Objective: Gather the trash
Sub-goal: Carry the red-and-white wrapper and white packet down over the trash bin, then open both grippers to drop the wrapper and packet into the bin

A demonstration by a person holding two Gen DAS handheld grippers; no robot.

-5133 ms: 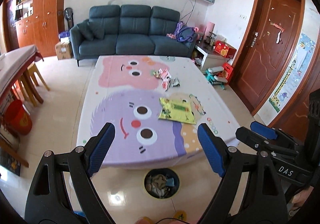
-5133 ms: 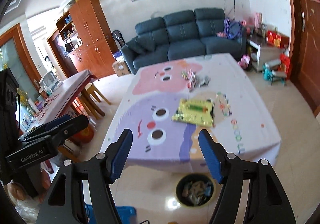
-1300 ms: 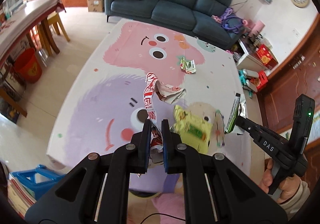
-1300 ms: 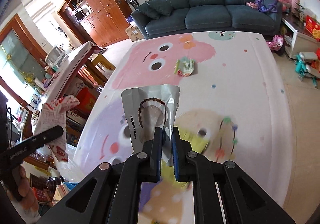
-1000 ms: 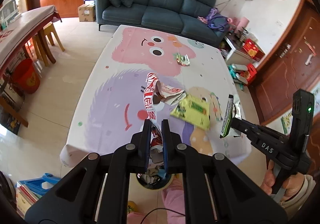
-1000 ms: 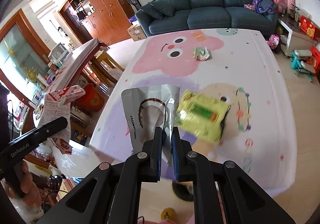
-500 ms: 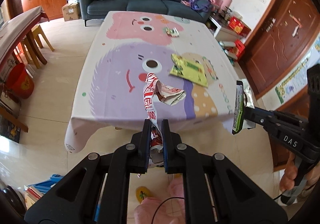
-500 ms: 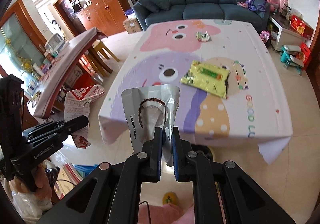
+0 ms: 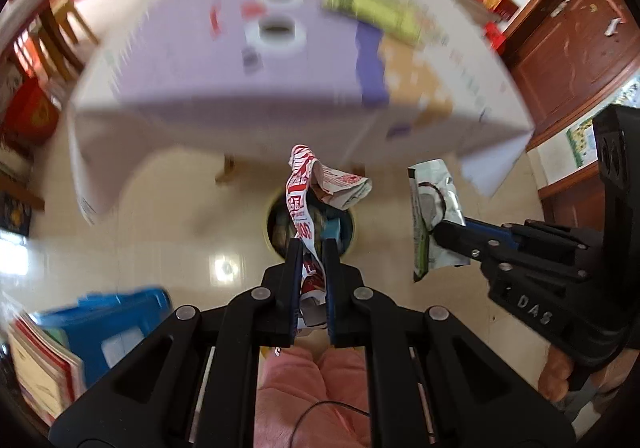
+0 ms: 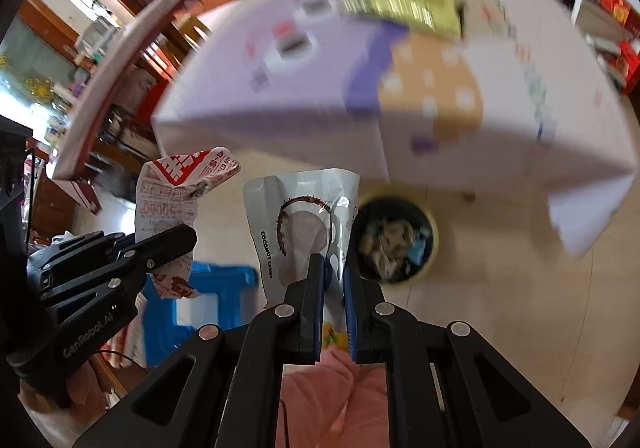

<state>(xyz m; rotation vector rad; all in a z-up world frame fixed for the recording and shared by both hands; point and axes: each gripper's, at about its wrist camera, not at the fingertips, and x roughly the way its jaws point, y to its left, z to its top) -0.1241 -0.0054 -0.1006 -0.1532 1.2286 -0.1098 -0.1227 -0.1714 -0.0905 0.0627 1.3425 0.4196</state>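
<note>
My left gripper is shut on a crumpled red-and-white wrapper, held over the round bin on the floor. My right gripper is shut on a silver coconut candy pouch, just left of the bin, which holds several scraps. Each gripper shows in the other's view: the right gripper with its silver pouch, the left gripper with its red-and-white wrapper. A yellow-green packet lies on the table, blurred.
The table with its cartoon cloth stands beyond the bin, its corner hanging at the right. A blue crate and books sit on the floor at the left. A person's pink trouser legs are below. A wooden door is at the right.
Both grippers have tipped down and dropped from over the table to the floor beside it. The bin now lies right under the held wrappers. The table is motion-blurred.
</note>
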